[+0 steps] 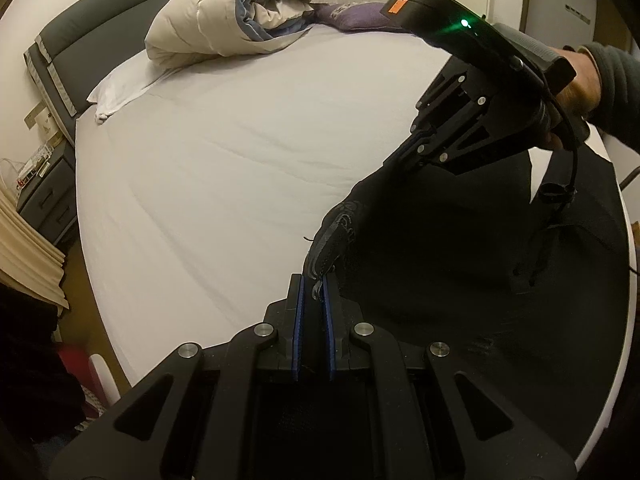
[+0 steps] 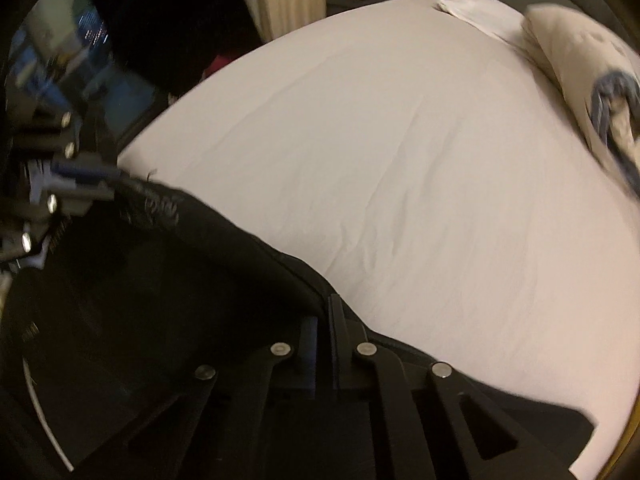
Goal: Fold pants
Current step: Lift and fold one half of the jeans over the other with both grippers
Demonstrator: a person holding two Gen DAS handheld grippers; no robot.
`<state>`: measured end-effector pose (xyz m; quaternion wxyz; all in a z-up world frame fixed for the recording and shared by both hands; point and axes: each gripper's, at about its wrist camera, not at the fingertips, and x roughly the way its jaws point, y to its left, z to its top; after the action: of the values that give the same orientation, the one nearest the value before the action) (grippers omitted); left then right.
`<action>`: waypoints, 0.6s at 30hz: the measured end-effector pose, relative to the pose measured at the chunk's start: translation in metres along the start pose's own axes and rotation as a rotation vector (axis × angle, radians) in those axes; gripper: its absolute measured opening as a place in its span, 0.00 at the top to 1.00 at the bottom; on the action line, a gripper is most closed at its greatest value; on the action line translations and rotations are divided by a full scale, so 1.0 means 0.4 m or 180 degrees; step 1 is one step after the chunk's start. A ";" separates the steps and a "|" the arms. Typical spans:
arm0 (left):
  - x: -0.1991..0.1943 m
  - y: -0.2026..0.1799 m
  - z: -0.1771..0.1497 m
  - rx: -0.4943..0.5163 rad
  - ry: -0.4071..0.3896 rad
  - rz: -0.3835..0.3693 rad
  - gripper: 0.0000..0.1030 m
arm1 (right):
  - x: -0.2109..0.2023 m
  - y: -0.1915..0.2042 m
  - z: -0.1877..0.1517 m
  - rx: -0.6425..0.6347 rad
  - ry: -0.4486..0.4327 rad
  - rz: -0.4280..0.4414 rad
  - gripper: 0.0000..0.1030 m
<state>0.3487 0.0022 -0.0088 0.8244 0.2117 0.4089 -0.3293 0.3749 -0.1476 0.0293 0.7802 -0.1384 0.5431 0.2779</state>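
Black pants (image 1: 460, 248) spread on the bed (image 1: 240, 168) near its foot edge and corner, one dark border raised off the sheet and strung between two grips. Left hand-held gripper (image 1: 314, 284) clamped together on a printed, bunched bit of that border, blue pads (image 1: 298, 320) pinching the cloth so it cannot slip. Right hand-held gripper (image 2: 324, 320) farther along the same border, jaws drawn together with black fabric seemingly caught between them, though dark and blurred there, so hold judged rather than certain. Two grips along one edge, probably to lift a straight line of cloth and carry it over the rest as a fold. Person's hand (image 1: 576, 88) and dark sleeve behind the right tool. Toward the head edge, well apart from the pants, a rolled duvet (image 1: 236, 16) and a flat white pillow (image 1: 120, 84), leaving the middle free. Beside the bed, a grey bedside cabinet (image 1: 44, 196) with small clutter on top, drawers shut; no open containers visible.
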 end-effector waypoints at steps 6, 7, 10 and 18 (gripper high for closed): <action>-0.018 -0.004 0.001 -0.0020 -0.0058 0.0007 0.93 | -0.025 -0.023 -0.024 0.0404 -0.0142 0.0217 0.96; -0.021 -0.006 -0.002 -0.0021 -0.0068 0.0004 0.93 | -0.034 -0.015 -0.037 0.0448 -0.0168 0.0237 0.96; -0.032 -0.023 -0.015 -0.0022 -0.0089 -0.0018 0.93 | -0.058 -0.004 -0.072 0.0639 -0.0244 0.0342 0.96; -0.074 -0.107 -0.071 0.0016 -0.0080 -0.0129 0.93 | -0.057 -0.012 -0.134 0.1440 -0.0330 0.0789 0.96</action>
<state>0.2895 0.0011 -0.0043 0.8220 0.2013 0.4019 -0.3496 0.3305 -0.1857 0.0300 0.7780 0.1216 0.5635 0.2496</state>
